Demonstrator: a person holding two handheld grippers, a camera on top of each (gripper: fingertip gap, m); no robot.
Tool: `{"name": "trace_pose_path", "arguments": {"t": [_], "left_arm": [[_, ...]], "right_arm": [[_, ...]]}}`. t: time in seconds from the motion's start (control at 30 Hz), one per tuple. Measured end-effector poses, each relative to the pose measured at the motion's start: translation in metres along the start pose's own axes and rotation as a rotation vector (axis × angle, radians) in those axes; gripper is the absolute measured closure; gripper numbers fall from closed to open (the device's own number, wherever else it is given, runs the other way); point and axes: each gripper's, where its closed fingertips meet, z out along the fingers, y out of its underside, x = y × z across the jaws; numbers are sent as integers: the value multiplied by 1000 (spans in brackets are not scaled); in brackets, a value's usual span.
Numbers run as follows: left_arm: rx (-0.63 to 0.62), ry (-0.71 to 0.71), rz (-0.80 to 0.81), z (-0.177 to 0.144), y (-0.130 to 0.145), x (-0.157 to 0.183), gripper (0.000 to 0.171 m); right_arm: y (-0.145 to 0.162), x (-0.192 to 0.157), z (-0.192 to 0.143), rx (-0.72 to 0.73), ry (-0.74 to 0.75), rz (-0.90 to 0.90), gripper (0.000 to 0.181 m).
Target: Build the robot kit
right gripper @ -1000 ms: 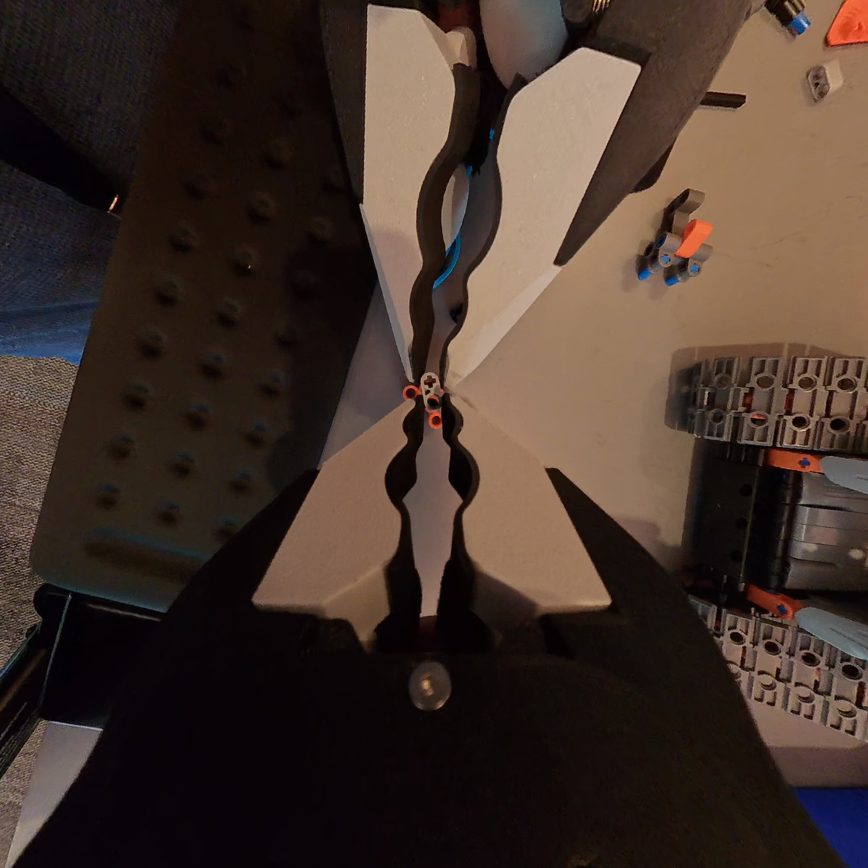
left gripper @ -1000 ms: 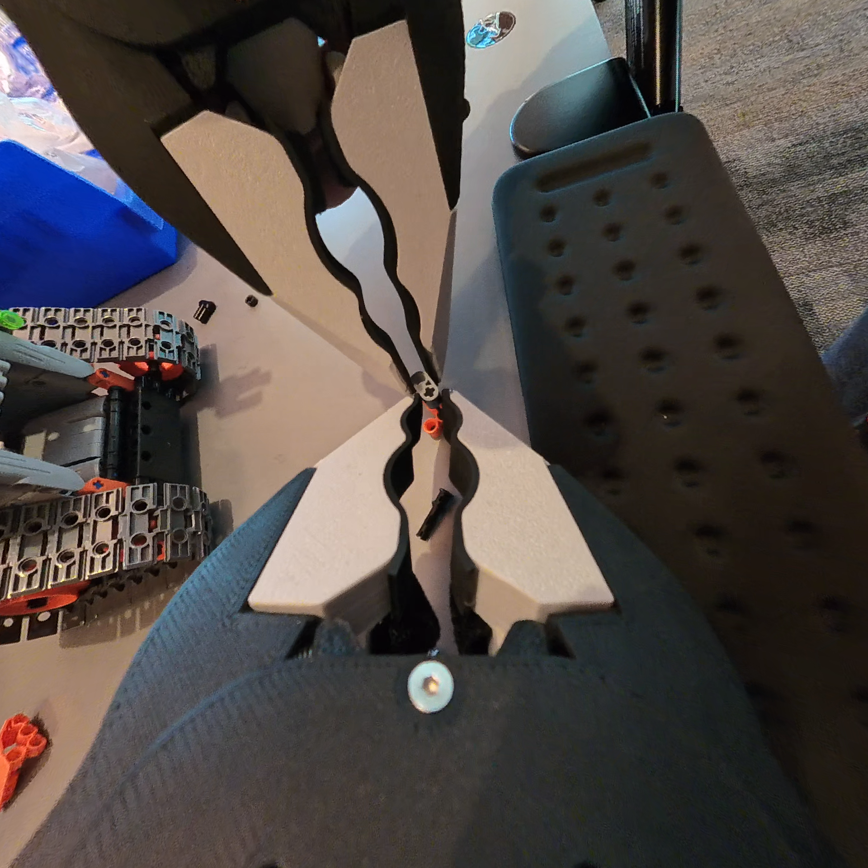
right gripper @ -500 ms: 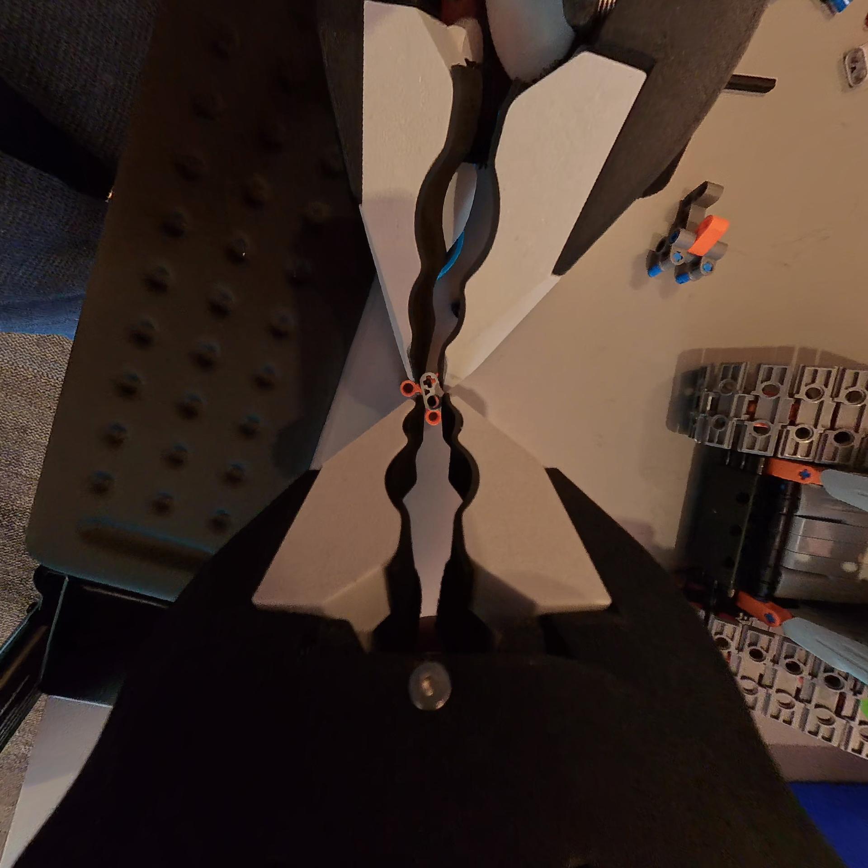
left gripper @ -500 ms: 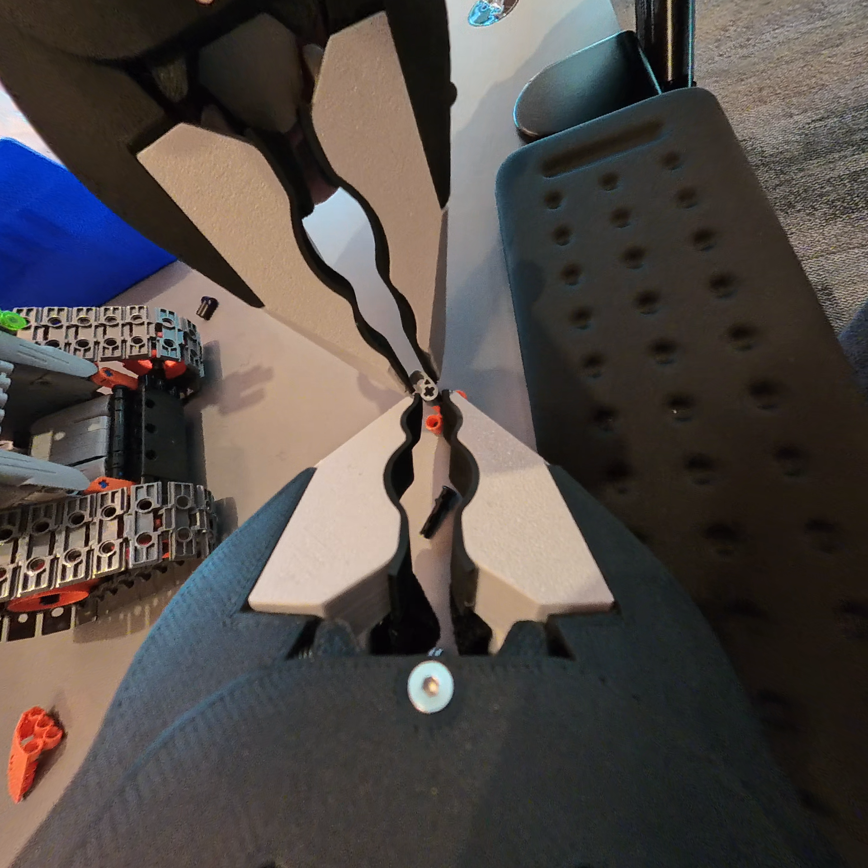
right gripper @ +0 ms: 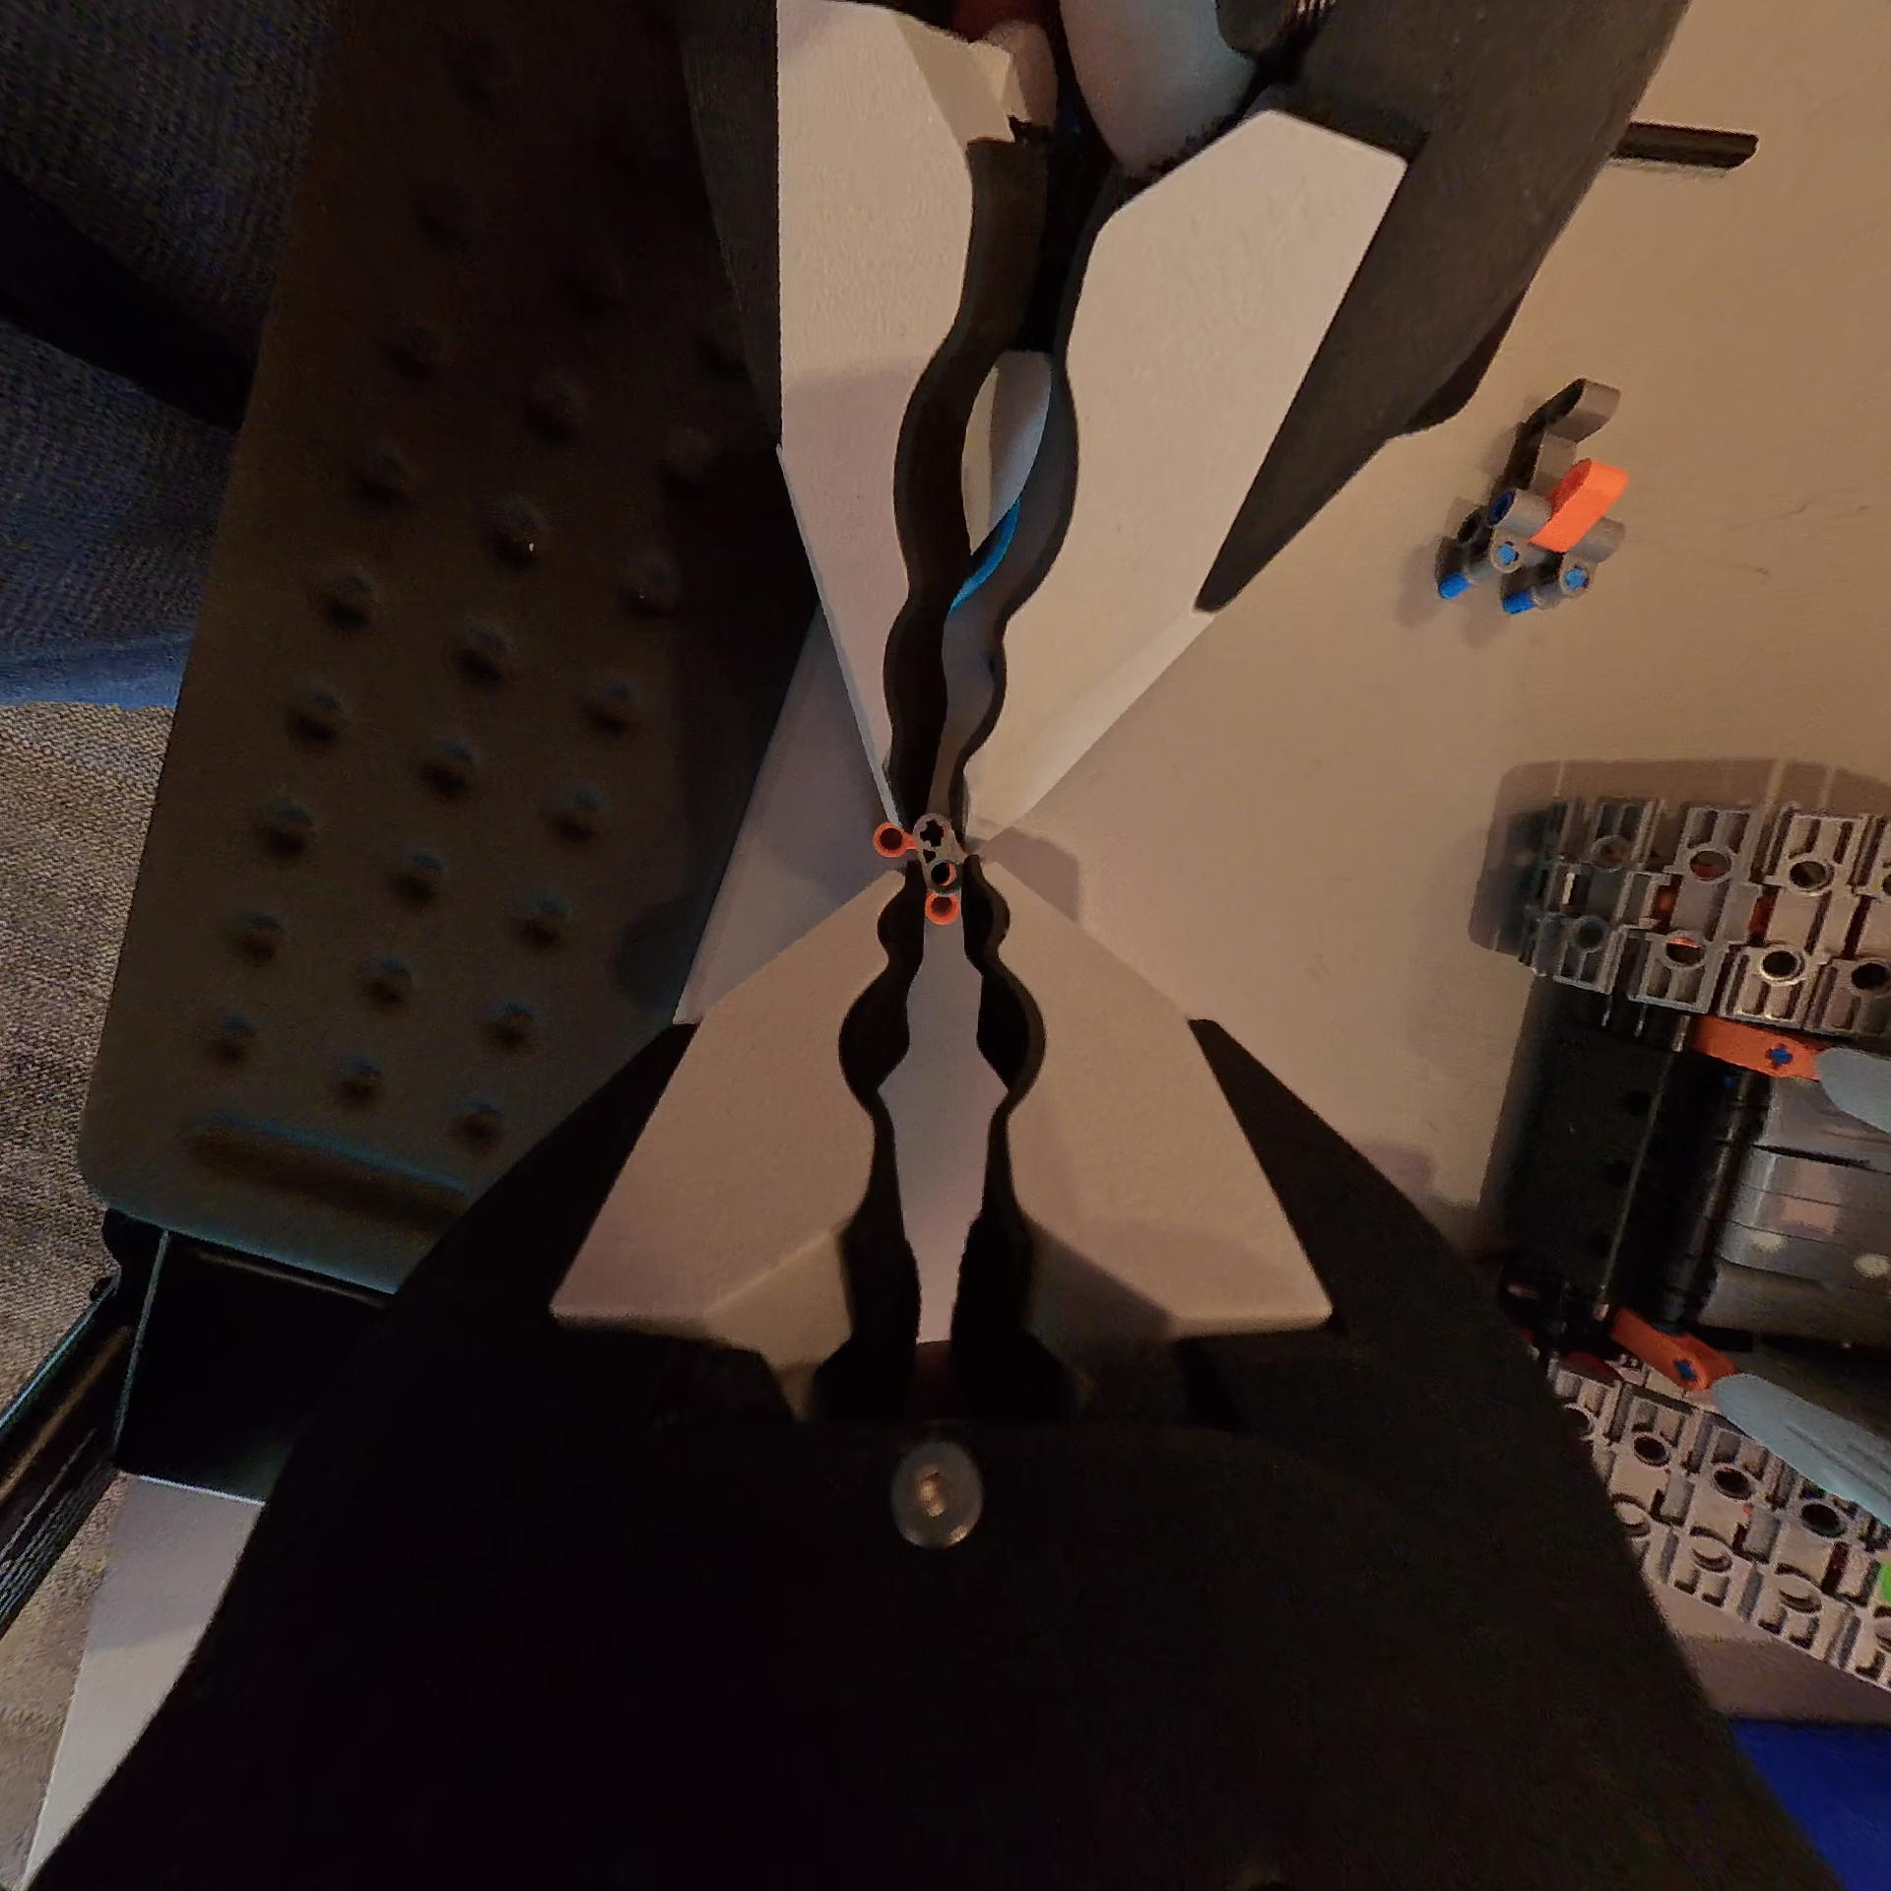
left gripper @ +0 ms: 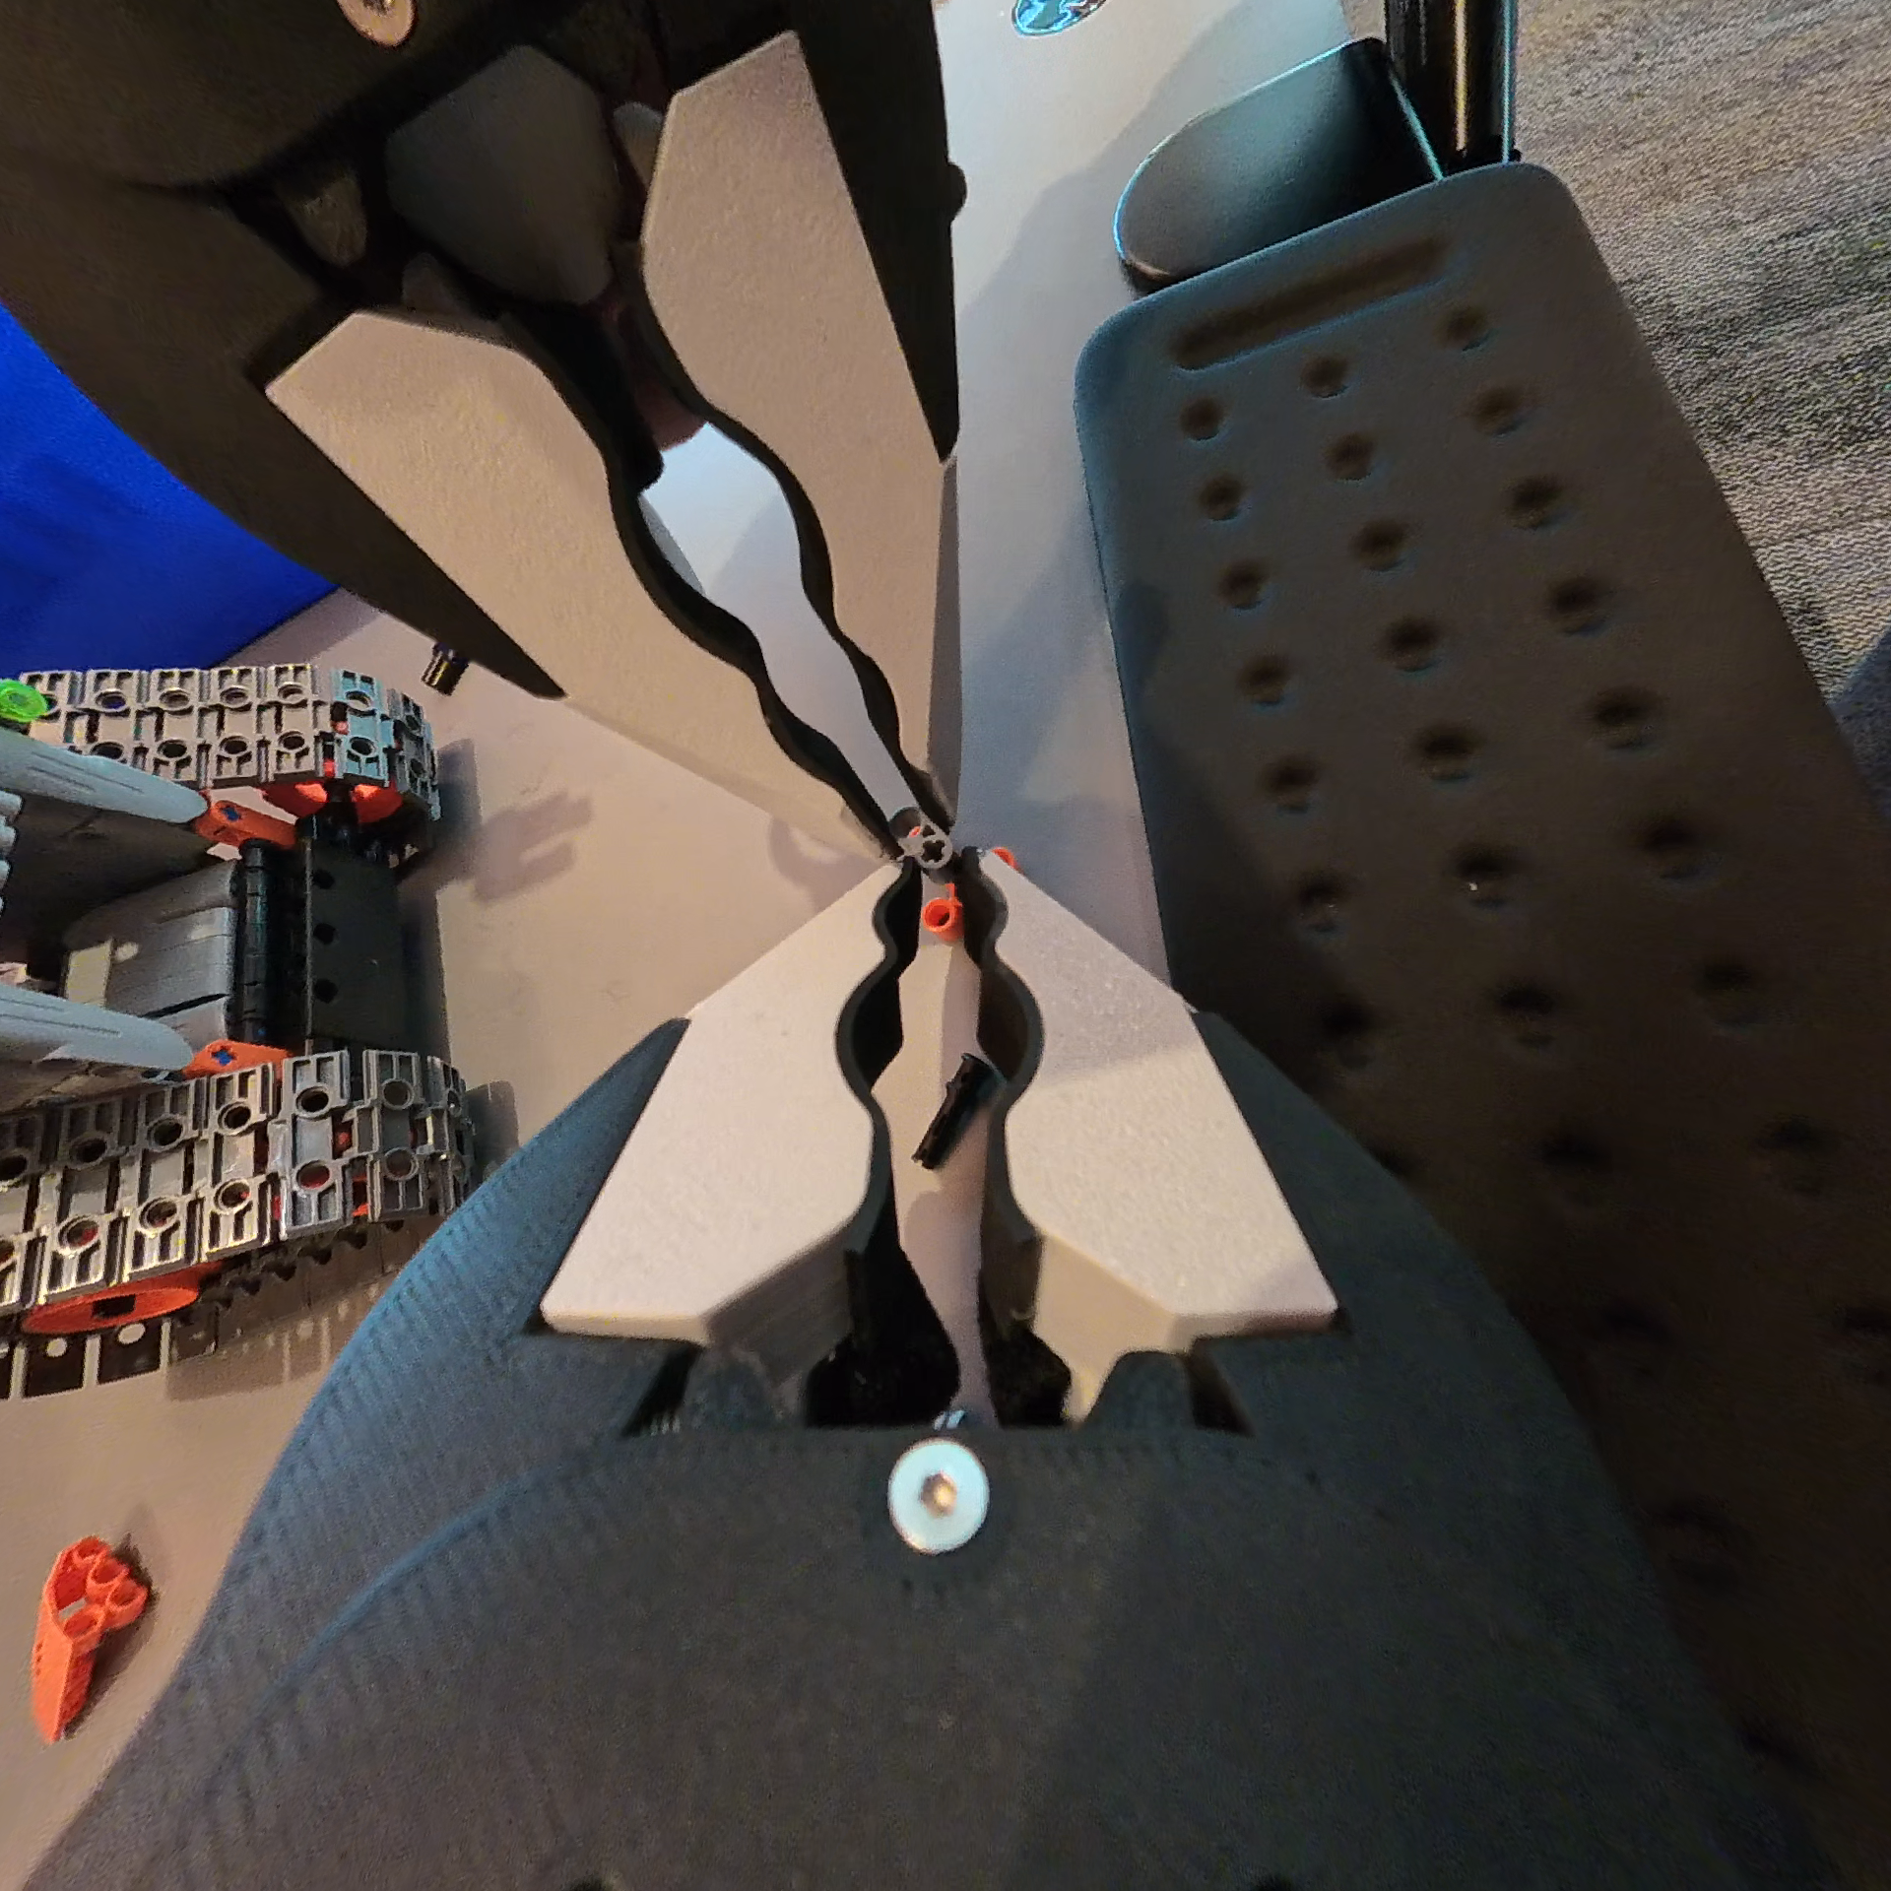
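Near the table edge, both tools, left and right, pinch one small grey-and-orange connector piece, tip to tip.

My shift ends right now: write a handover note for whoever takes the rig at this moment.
Left gripper: shut on the small grey-and-orange piece, above the table.
Right gripper: shut on the same piece, fingers tip to tip with the left's.
Tracked model sits on the table beside them; a black pin lies on the table, seen between the left fingers; a loose orange part lies nearer the camera.
Whether the piece's parts are fully joined cannot be told.
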Motion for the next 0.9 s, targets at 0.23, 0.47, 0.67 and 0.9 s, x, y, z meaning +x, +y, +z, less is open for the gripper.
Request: {"name": "trace_pose_path", "arguments": {"t": [0.23,0.47,0.67,0.9], "left_arm": [[-1,17,-9,0,0,1,167],[1,64,-39,1,1,1,166],[-17,81,-28,3,3,2,167],[-29,89,-10,5,5,4,168]], "right_arm": [[0,-1,0,-49,-7,5,177],[2,0,1,-109,16,41,177],[3,-1,4,-125,14,58,177],[4,-2,7,-125,18,74,178]]}}
